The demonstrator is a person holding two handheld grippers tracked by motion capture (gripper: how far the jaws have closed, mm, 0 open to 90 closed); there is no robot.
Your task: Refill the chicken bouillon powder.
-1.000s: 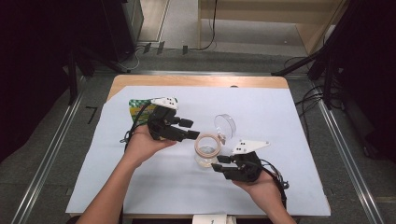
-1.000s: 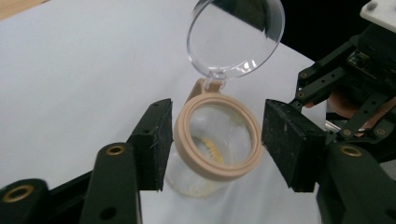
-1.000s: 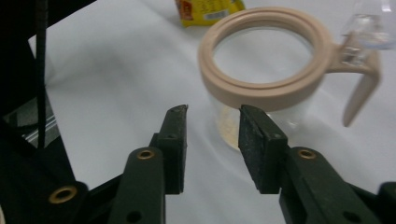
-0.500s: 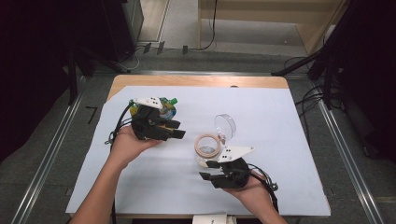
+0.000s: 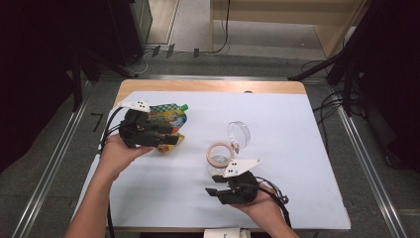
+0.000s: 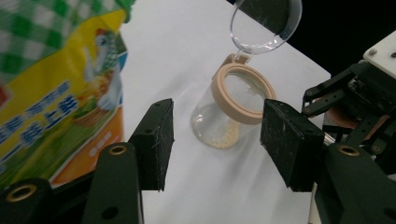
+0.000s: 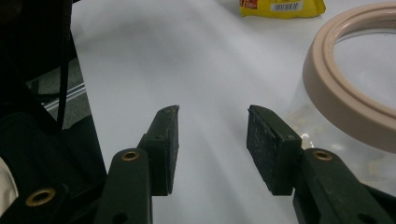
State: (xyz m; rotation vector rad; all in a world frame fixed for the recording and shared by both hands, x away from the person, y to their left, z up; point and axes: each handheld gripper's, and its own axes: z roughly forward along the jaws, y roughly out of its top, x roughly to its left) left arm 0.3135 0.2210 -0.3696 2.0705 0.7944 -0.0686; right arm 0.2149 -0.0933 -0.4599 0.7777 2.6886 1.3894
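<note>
The white-covered desk point(image 5: 297, 148) carries a clear jar point(image 5: 219, 157), lid flipped open, mid-desk. Since 1 second ago the left tool point(image 5: 171, 136) has left the jar for the pouch point(image 5: 166, 116), jaws reopening, empty. The right tool point(image 5: 212, 191), backed off beside the jar, gapes empty

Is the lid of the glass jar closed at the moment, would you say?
No, the clear lid stands flipped up behind the jar, leaving its beige-rimmed mouth open.
</note>
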